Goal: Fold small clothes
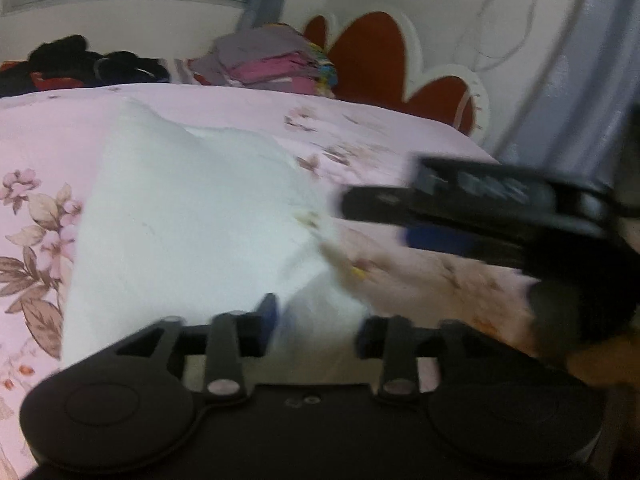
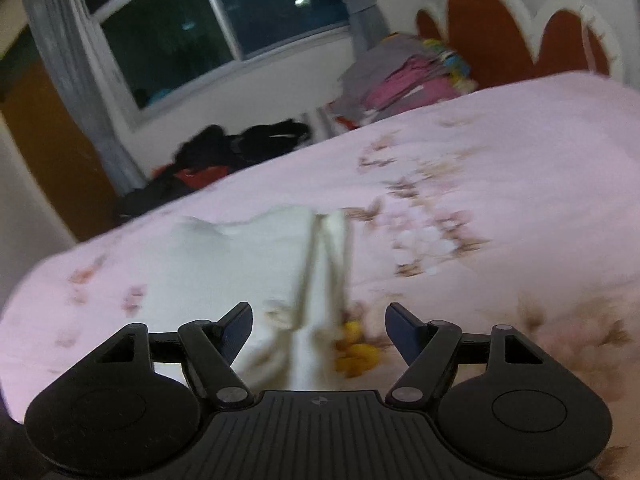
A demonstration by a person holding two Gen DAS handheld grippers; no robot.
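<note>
1. White garment (image 1: 184, 216), a small piece of clothing, lies spread on a pink floral bedsheet (image 1: 40, 136), with one side already doubled over into a long fold.
2. From the right wrist view, the same garment (image 2: 248, 264) sits near the bed's front edge, and a yellow printed patch (image 2: 356, 354) shows at its lower right border.
3. Left gripper (image 1: 316, 320) hangs low over the near edge of the cloth. Its jaws are parted, with white fabric visible in the gap; the pads do not press on it.
4. Right gripper (image 2: 319, 320) hovers above the garment's folded strip, jaws spread wide and holding nothing. In the left wrist view it (image 1: 372, 220) reaches in from the right, blurred, beside the garment's right edge.
5. Behind the bed, a stack of folded clothes (image 1: 272, 64) in grey and pink rests near a red and white headboard (image 1: 372, 56).
6. Dark clothing (image 2: 236, 148) is heaped beyond the bed, below a window (image 2: 192, 20) with grey curtains (image 2: 64, 60).
</note>
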